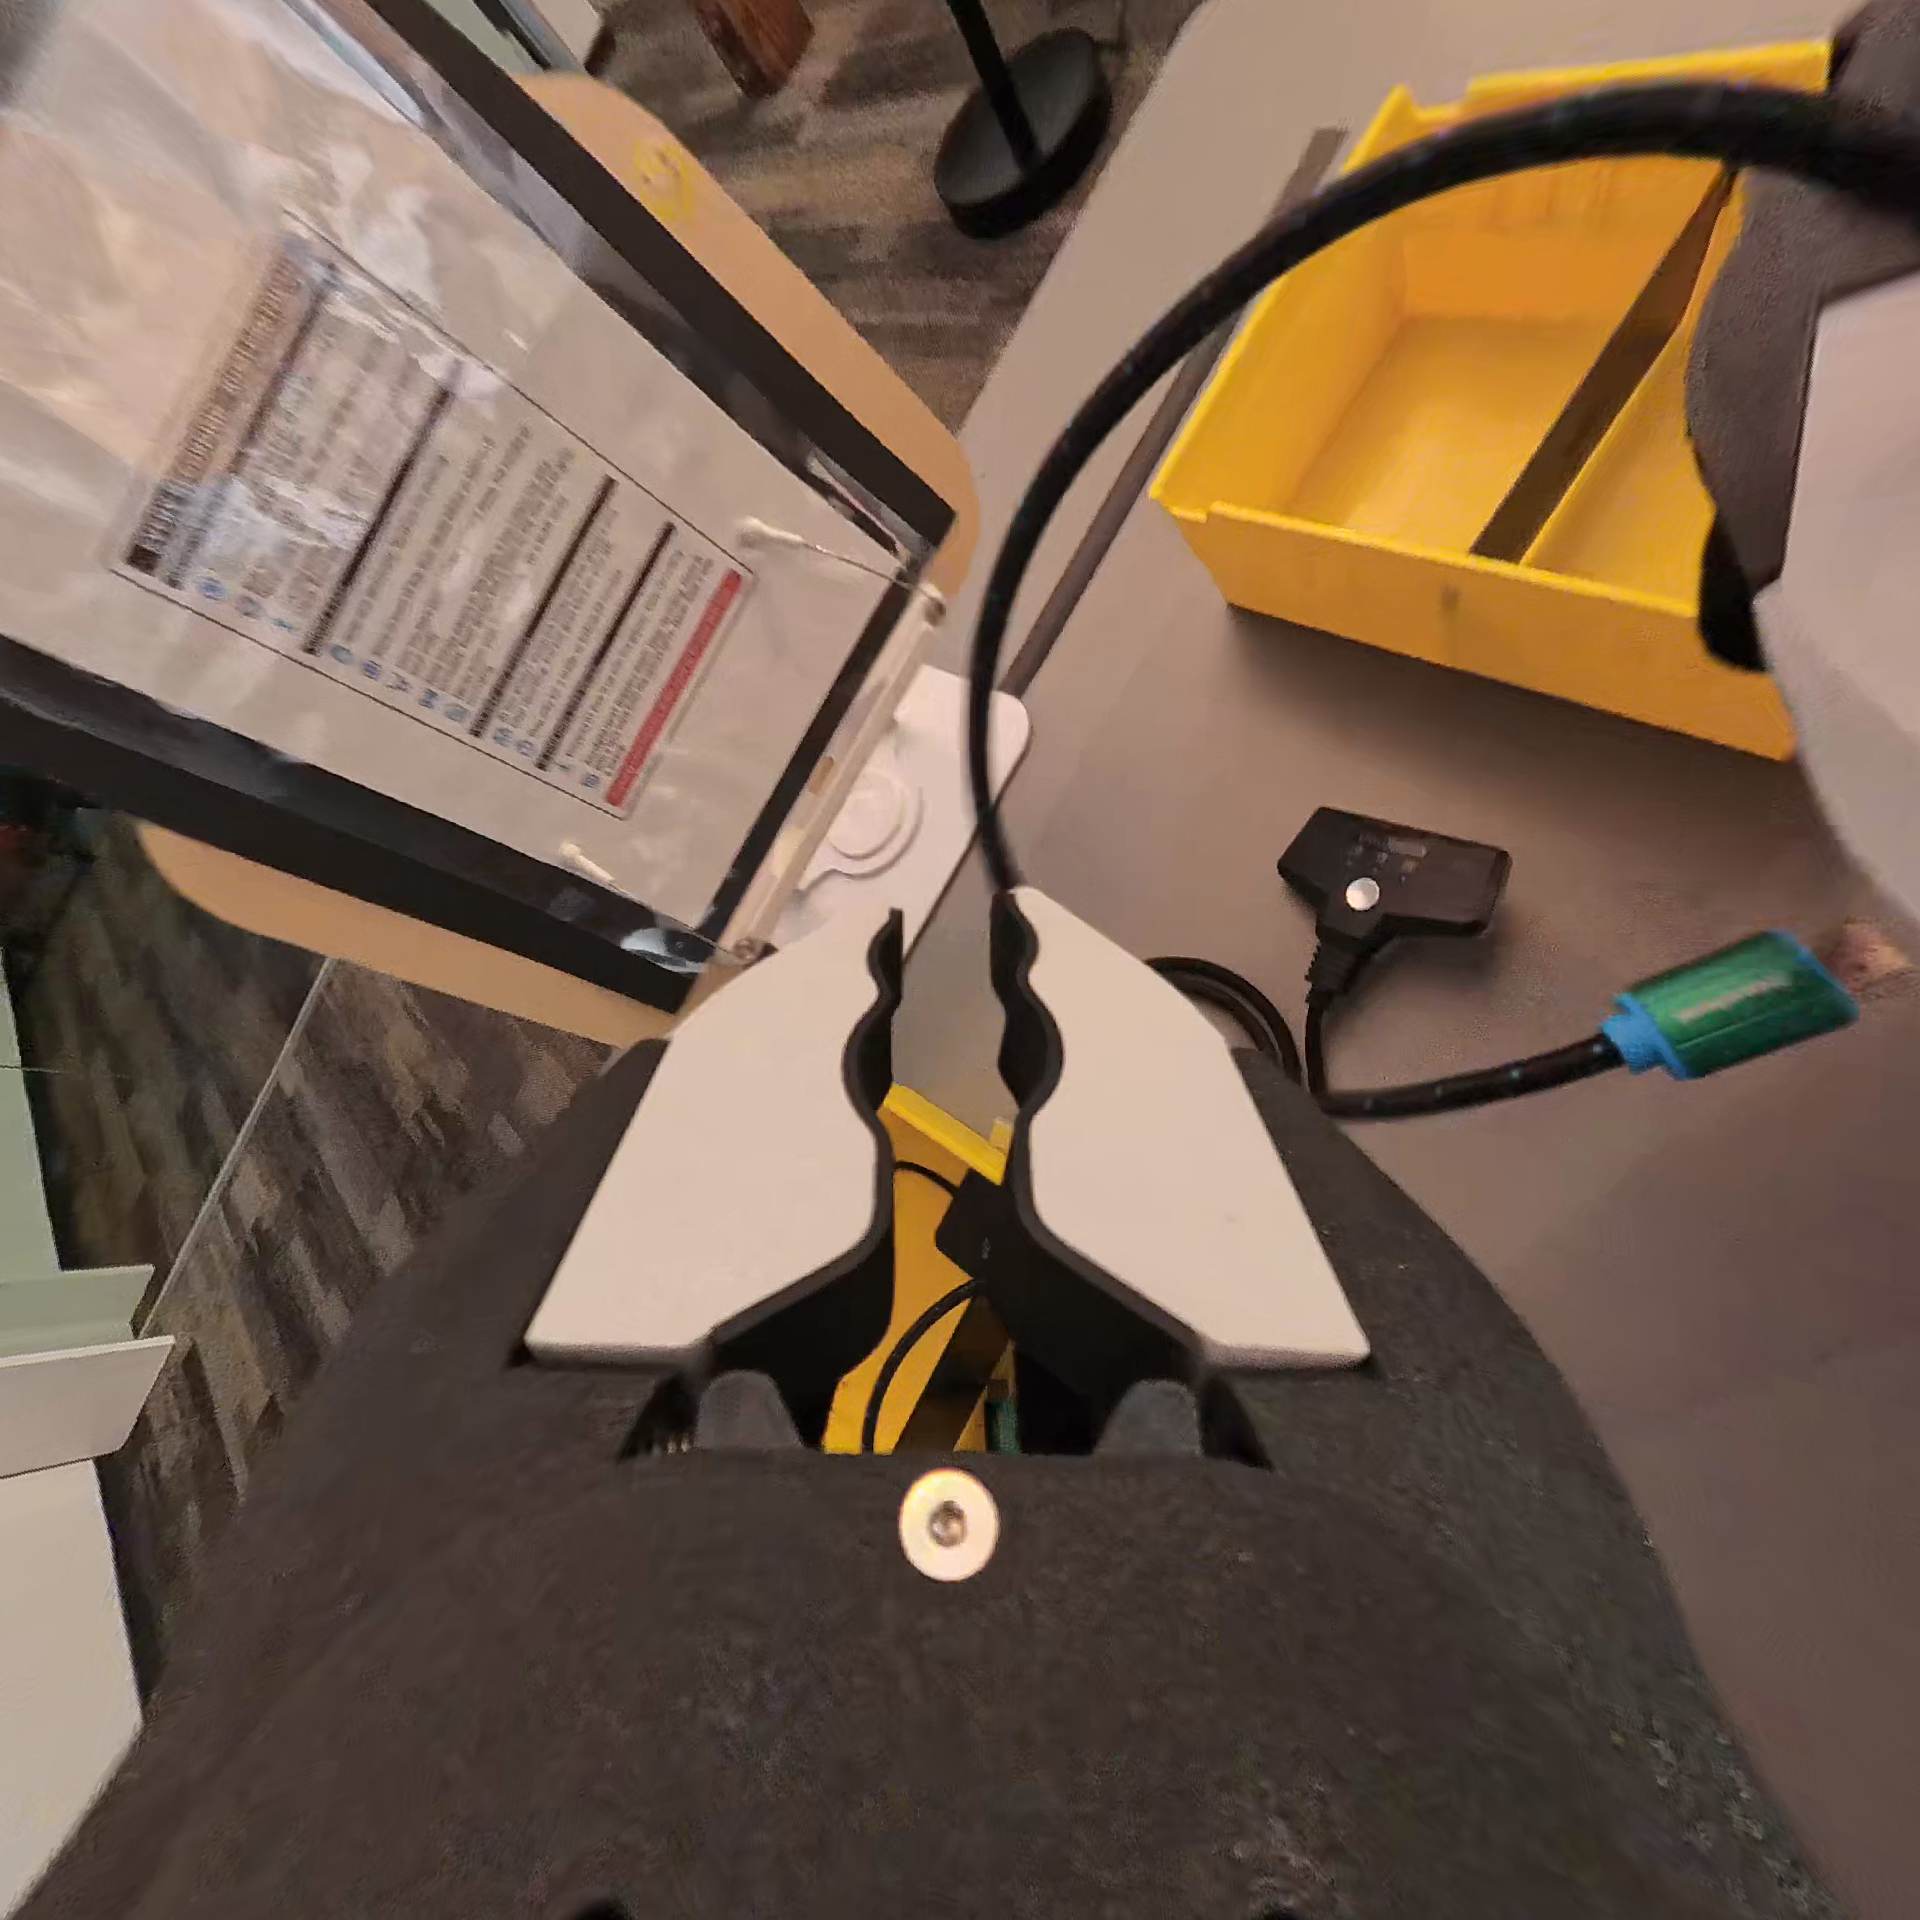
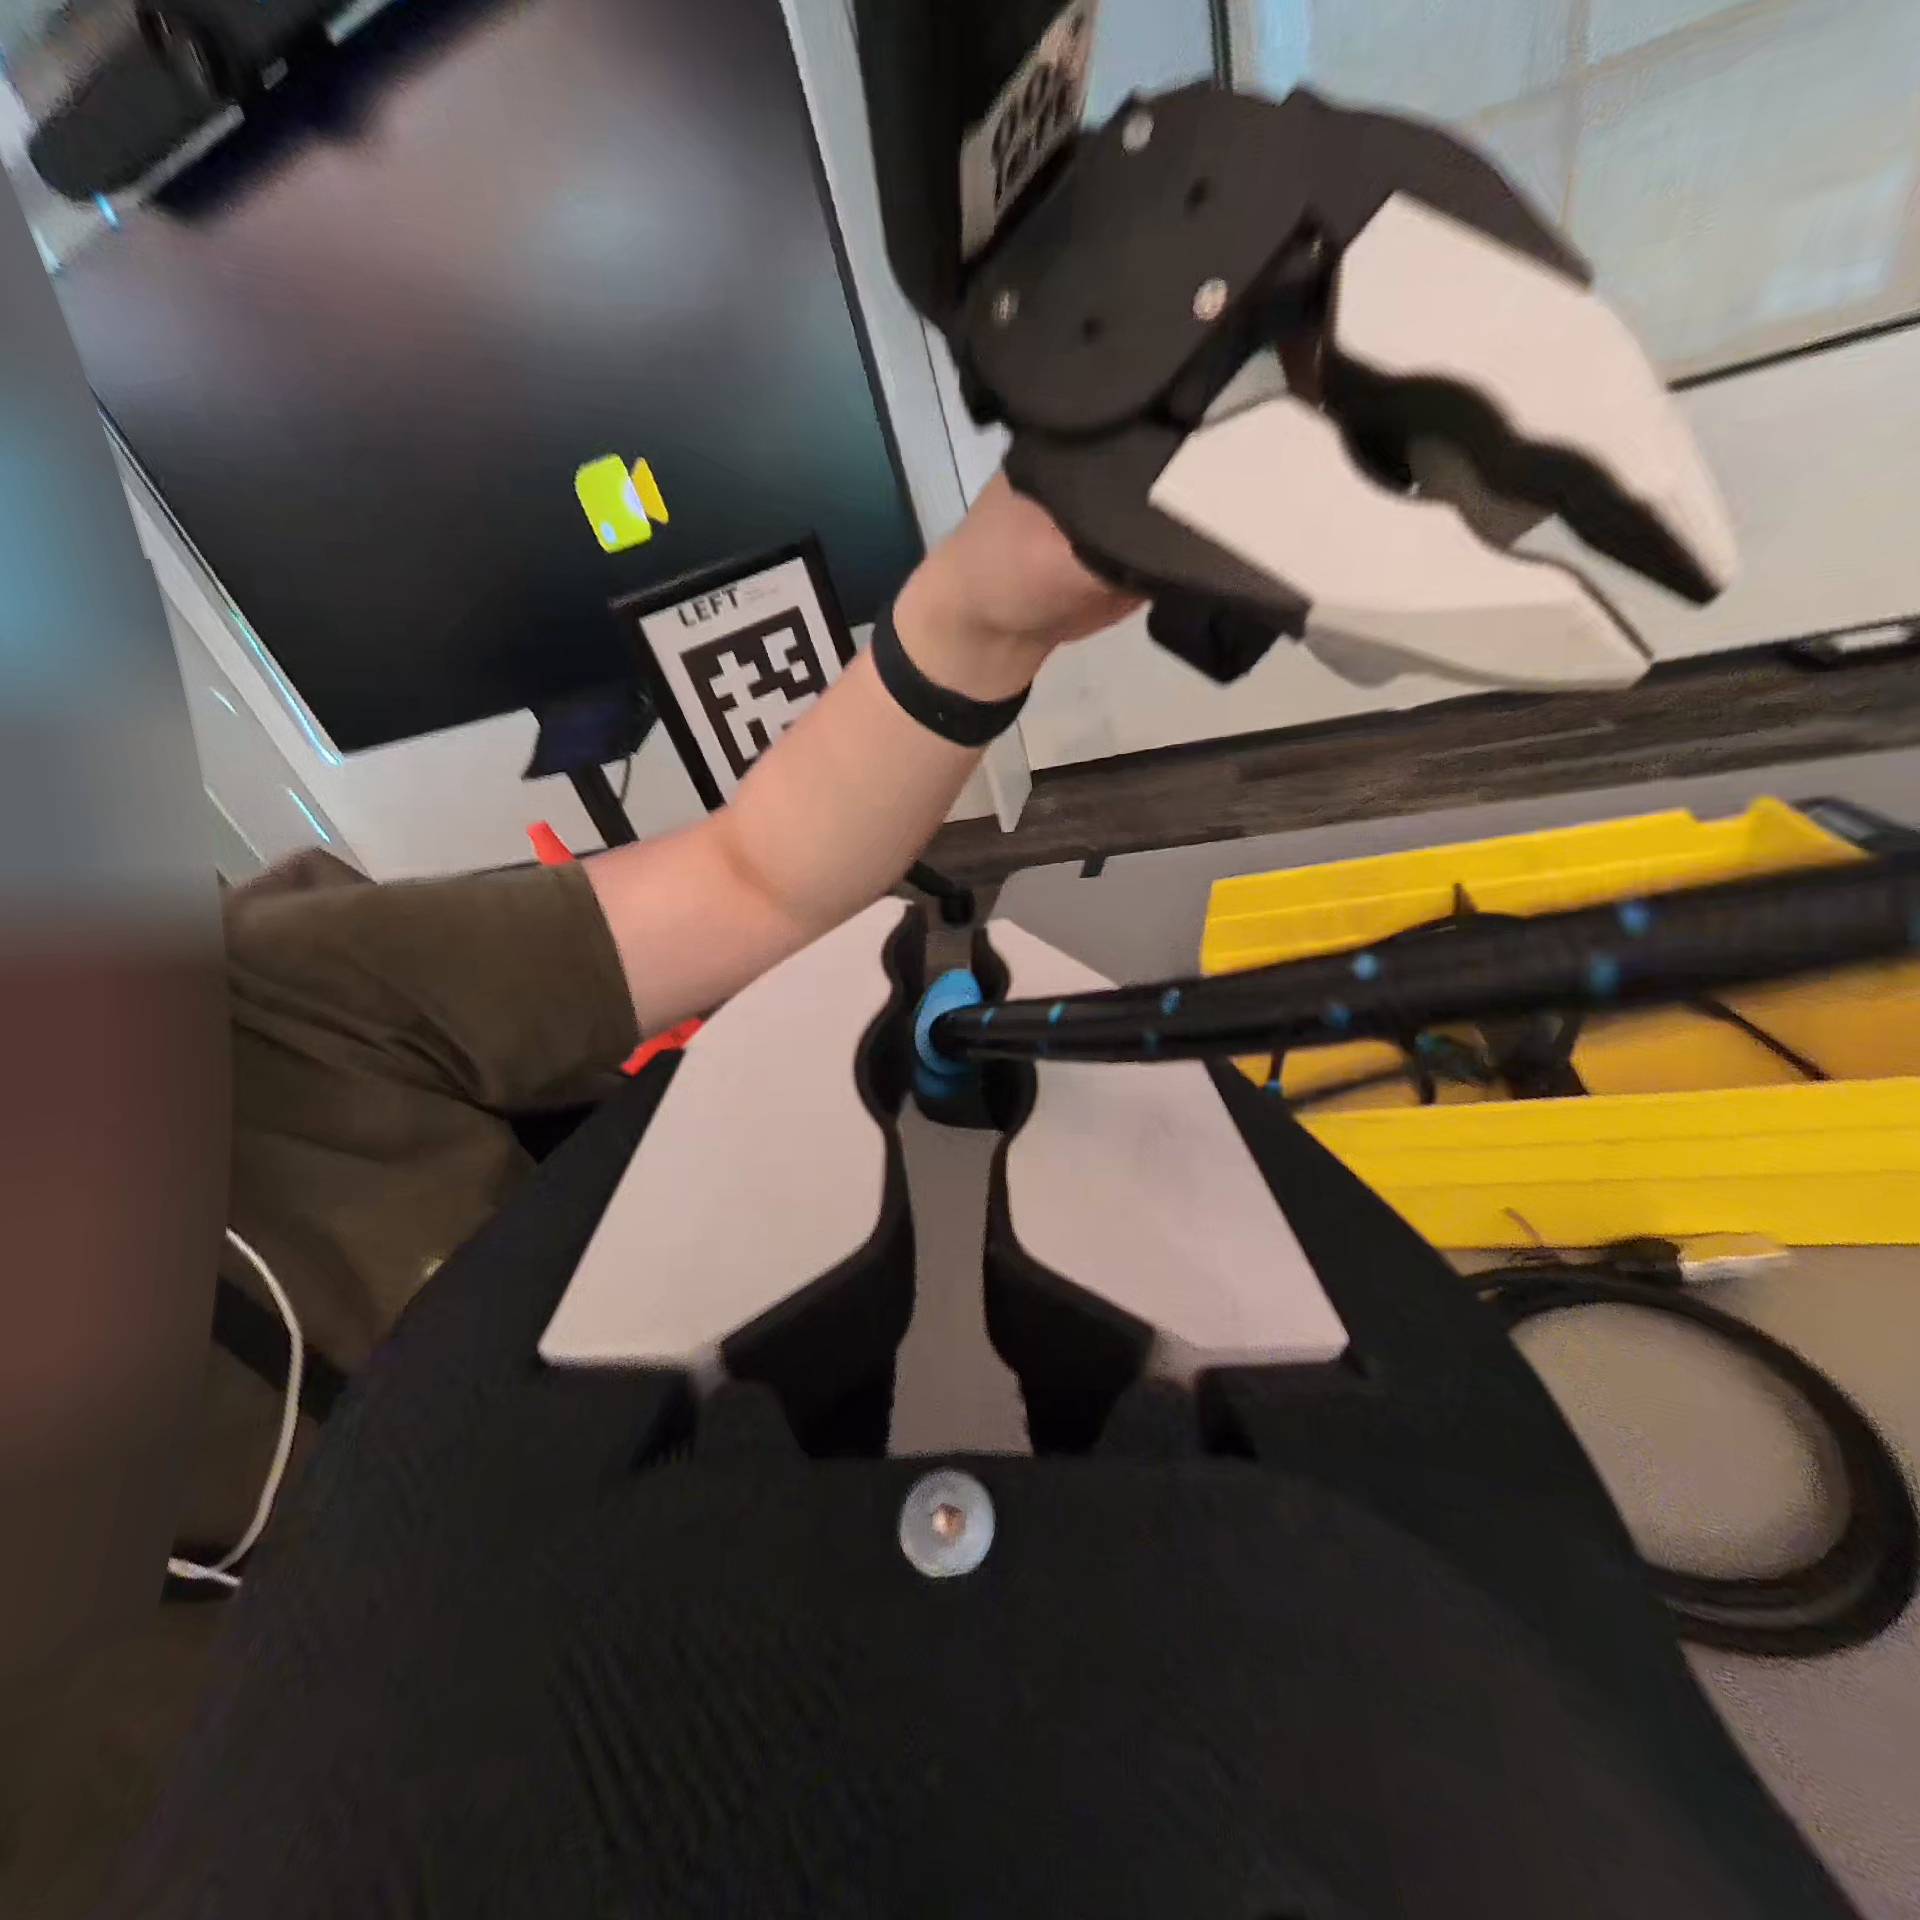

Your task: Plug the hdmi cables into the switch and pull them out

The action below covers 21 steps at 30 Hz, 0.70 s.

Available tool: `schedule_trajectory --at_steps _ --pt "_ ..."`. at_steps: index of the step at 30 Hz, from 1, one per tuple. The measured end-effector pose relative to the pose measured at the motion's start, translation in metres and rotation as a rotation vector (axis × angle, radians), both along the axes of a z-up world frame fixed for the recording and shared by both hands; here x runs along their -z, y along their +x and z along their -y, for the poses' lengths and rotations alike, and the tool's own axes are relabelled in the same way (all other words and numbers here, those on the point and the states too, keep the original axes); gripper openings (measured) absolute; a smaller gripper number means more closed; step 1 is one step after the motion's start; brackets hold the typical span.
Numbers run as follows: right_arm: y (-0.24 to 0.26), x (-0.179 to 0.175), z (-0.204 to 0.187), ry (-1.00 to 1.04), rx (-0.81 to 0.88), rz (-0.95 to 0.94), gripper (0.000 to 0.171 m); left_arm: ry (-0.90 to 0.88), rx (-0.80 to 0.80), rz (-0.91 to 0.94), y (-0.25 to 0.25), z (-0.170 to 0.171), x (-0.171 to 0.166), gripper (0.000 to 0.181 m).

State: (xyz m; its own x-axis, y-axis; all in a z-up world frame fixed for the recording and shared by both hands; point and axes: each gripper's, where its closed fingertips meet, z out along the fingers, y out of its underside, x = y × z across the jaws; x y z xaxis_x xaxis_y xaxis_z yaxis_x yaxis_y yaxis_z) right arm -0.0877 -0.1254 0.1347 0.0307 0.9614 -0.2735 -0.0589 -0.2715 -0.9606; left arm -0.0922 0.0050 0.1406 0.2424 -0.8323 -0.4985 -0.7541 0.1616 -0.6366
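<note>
Setting: grey table (image 1: 1195, 727) in an office, patterned carpet below, a yellow divided bin (image 1: 1455, 447) towards its far edge. Item one, switch (image 1: 1397, 871): small black box with a round button, lying flat on the table in front of the bin, its own lead coiling off towards the near side; no cable seen plugged into it. Item two, green-and-blue HDMI plug (image 1: 1730, 1006): lying loose on the table just beside the switch, not inserted. Item three, second HDMI cable (image 2: 1455, 982), black with blue flecks: its blue collar (image 2: 940, 1034) is clamped in the right tool (image 2: 948, 940), lifted above the table, the lead running off over the bin. Left tool (image 1: 948, 925): raised clear of the table, fingers (image 1: 1122, 1122) slightly apart, holding nothing; a black cable (image 1: 1039, 499) arcs past its tip. Progress, as judged: both plugs out of the switch; whether insertion is pending or finished cannot be told.
</note>
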Motion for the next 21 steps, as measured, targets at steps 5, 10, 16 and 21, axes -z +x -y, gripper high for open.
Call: schedule_trajectory --at_steps 5,10,16,21 --pt "0.004 0.024 -0.026 -0.099 0.088 0.078 0.008 -0.058 0.007 -0.028 0.002 -0.002 0.058 0.006" --pt "0.009 0.038 -0.046 -0.179 0.140 0.087 0.008 -0.156 0.019 0.044 -0.002 0.008 0.095 0.022" --pt "0.023 0.048 -0.067 -0.200 0.244 0.115 0.008 -0.238 0.075 0.258 -0.005 0.046 0.115 0.025" --pt "0.039 0.049 -0.082 -0.254 0.305 0.068 0.008 -0.186 0.102 0.368 0.008 0.067 0.122 0.026"
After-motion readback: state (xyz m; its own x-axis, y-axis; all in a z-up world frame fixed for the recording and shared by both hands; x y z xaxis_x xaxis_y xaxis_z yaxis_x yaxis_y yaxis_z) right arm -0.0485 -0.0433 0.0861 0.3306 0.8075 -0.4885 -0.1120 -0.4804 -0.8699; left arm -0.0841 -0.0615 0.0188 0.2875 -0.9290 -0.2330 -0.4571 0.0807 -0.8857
